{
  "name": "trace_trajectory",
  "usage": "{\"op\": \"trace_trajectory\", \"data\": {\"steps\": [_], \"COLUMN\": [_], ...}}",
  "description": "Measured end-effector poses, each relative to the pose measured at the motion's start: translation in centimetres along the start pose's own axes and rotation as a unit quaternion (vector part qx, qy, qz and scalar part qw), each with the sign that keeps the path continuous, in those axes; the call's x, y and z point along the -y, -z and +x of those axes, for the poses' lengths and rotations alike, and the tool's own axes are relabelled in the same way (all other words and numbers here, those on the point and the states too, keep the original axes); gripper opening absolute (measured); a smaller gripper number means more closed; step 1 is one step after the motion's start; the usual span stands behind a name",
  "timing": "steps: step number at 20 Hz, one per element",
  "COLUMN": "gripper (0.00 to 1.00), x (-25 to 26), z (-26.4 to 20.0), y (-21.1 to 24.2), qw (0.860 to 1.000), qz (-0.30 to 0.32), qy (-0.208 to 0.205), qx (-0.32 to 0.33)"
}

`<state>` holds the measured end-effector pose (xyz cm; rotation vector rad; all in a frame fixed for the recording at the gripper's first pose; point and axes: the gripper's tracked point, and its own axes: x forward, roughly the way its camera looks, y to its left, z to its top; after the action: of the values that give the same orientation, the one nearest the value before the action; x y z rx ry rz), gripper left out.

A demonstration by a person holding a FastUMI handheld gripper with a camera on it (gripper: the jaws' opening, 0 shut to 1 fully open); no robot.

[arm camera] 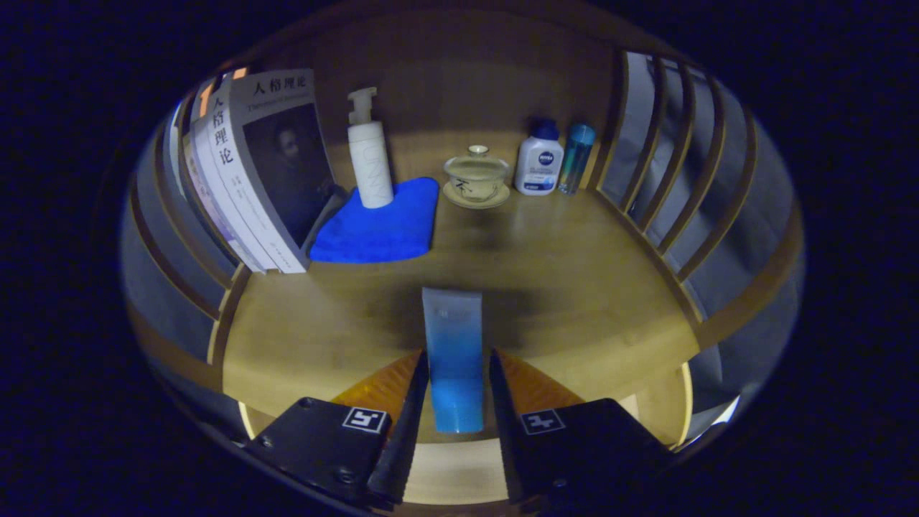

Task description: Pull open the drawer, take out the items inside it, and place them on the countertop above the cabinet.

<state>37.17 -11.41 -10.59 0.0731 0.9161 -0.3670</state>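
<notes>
Blue tube (452,359) clamped between tool (458,373) fingers, over countertop (574,287); books (251,172) beyond

A blue-and-translucent squeeze tube (452,359) lies lengthwise on the wooden countertop (574,287), cap end toward the front edge.

The wooden countertop (560,287) holds books (251,172) far left, a blue cloth (380,230), a lidded teacup (477,178), two bottles (540,166) far right.

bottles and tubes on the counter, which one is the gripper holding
The blue tube, clamped between the gripper fingers. The white pump bottle, the white lotion bottle and the teal bottle stand far beyond, near the back.
</notes>
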Motion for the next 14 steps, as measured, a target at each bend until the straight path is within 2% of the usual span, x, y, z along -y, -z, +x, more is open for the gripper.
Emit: {"op": "trace_trajectory", "data": {"steps": [2,6,8,12,14], "gripper": [0.71,0.71,0.71,0.84,0.84], "x": [-0.5,-0.8,-0.6,-1.0,-1.0], "z": [-1.3,-5.3,-7.2,-10.2,-11.9], "y": [0.6,2.4,4.7,8.4,9.9], "qw": [1.0,0.999,0.999,0.998,0.997], "qz": [-0.009,-0.03,-0.033,-0.04,-0.042], "qy": [-0.009,-0.026,-0.024,-0.048,-0.055], "qx": [0.004,0.017,0.01,0.018,0.03]}}
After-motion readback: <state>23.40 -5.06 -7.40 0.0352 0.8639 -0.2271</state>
